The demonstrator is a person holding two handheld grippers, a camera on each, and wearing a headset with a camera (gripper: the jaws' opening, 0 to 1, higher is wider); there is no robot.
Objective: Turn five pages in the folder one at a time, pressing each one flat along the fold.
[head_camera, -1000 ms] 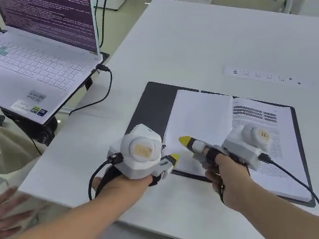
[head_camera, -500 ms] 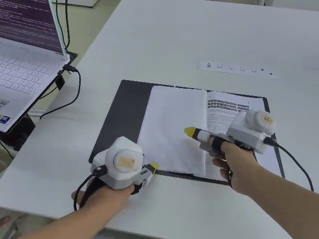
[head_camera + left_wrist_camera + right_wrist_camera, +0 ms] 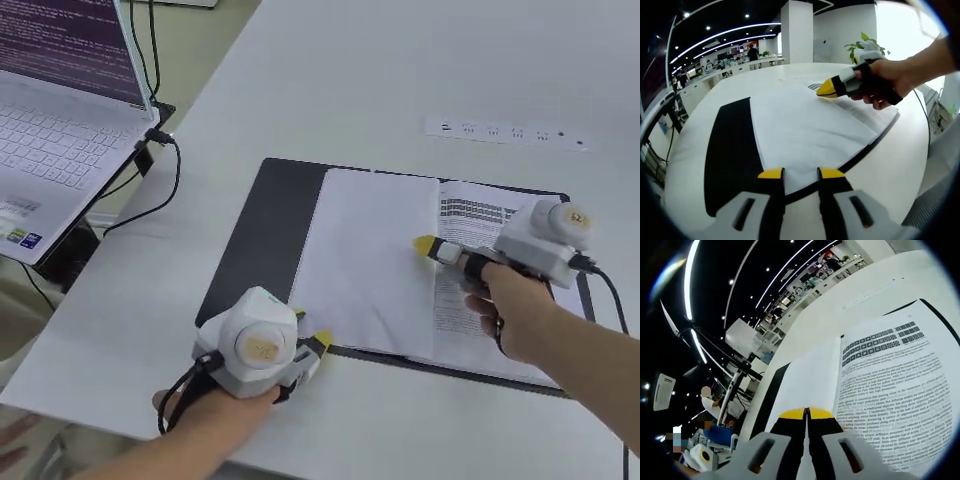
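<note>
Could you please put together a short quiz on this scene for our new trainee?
1. True or false: the right gripper has its fingers pressed shut.
2. Fill the gap: the printed page lies on the ____ side of the open folder.
3. Where do the yellow tips of the left gripper sit? A) at the fold B) at the near edge of the blank page C) on the printed page

Key: 1 true; 2 right; 3 B.
</note>
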